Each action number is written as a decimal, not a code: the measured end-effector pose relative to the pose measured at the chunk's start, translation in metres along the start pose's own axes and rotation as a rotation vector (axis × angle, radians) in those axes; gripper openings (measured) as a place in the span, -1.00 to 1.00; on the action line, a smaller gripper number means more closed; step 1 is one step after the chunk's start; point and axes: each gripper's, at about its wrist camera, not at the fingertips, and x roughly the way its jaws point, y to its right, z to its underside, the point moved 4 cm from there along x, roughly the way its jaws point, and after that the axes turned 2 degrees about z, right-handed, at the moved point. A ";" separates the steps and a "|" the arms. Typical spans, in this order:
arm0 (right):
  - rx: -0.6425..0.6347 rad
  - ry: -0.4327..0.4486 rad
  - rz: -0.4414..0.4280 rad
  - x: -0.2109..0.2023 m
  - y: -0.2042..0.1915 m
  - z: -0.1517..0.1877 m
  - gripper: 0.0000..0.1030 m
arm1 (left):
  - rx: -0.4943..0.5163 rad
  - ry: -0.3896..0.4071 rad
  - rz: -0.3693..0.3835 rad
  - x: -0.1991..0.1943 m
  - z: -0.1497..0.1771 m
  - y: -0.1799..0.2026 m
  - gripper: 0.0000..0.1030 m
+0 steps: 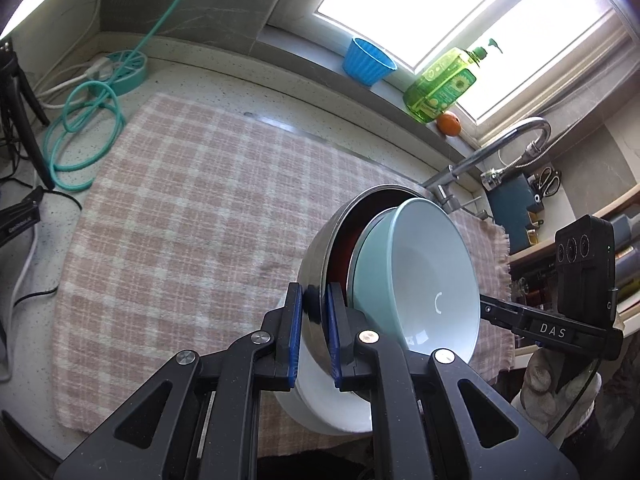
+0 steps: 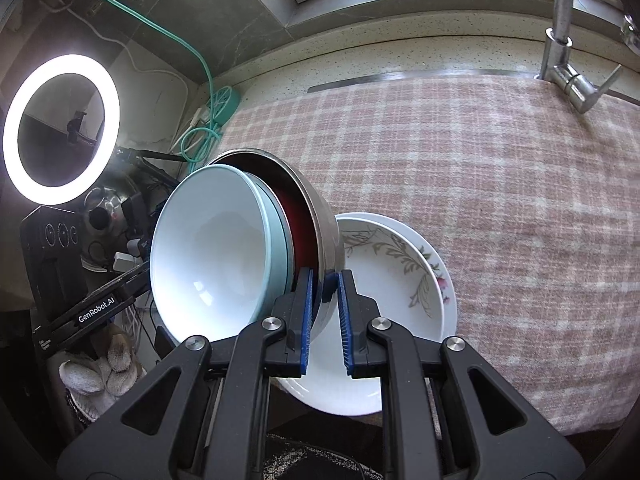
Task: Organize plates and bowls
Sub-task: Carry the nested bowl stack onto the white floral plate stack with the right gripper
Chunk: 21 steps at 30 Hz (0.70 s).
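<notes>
left gripper (image 1: 316, 312): its two blue pads are clamping the wall of the steel bowl from either side – one pad inside, one outside – and holding it tilted on edge.
right gripper (image 2: 325, 300): it is pinching the opposite side of the same steel rim, jaws nearly closed on the thin metal; in the left wrist view it is reaching in from the right, behind the stack.
steel bowl (image 1: 320, 248): it is sitting directly between both pairs of pads, tipped so that its mouth is facing sideways, with a dark red lining showing inside.
pale green bowl (image 1: 372, 264): it is nesting inside the steel bowl, just beyond the left gripper's inner pad.
white bowl (image 1: 436, 272): it is nesting innermost, its open face turning away from the left gripper toward the right one.
floral plate (image 2: 400, 272): it is lying just past the right gripper's outer pad, atop a plain white plate (image 2: 340, 392), under the tilted stack; whether the steel bowl is touching it i cannot tell.
checked cloth (image 1: 180, 200): it is spreading out ahead of and below both grippers, covering the counter.
gloved hand (image 2: 100, 372): it is gripping the left gripper's handle, off to the right gripper's lower left.
ring light (image 2: 60, 128): it is glowing far to the left of the right gripper.
</notes>
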 end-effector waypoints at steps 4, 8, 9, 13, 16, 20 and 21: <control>0.018 0.000 0.013 -0.005 0.014 0.012 -0.74 | 0.015 -0.030 0.013 0.010 0.009 0.011 -0.81; 0.040 -0.006 0.014 -0.008 0.026 0.023 -0.74 | 0.022 -0.053 0.021 0.016 0.017 0.019 -0.81; 0.044 -0.009 0.015 -0.007 0.029 0.025 -0.74 | 0.023 -0.059 0.022 0.018 0.019 0.020 -0.81; 0.054 -0.021 0.016 -0.005 0.035 0.034 -0.74 | 0.026 -0.080 0.021 0.022 0.027 0.022 -0.81; 0.058 -0.030 0.017 -0.004 0.038 0.040 -0.74 | 0.029 -0.092 0.018 0.024 0.030 0.023 -0.81; 0.066 -0.038 0.014 -0.001 0.040 0.046 -0.74 | 0.033 -0.103 0.010 0.027 0.034 0.023 -0.81; 0.069 -0.040 0.013 -0.001 0.040 0.047 -0.74 | 0.033 -0.105 0.008 0.028 0.035 0.023 -0.81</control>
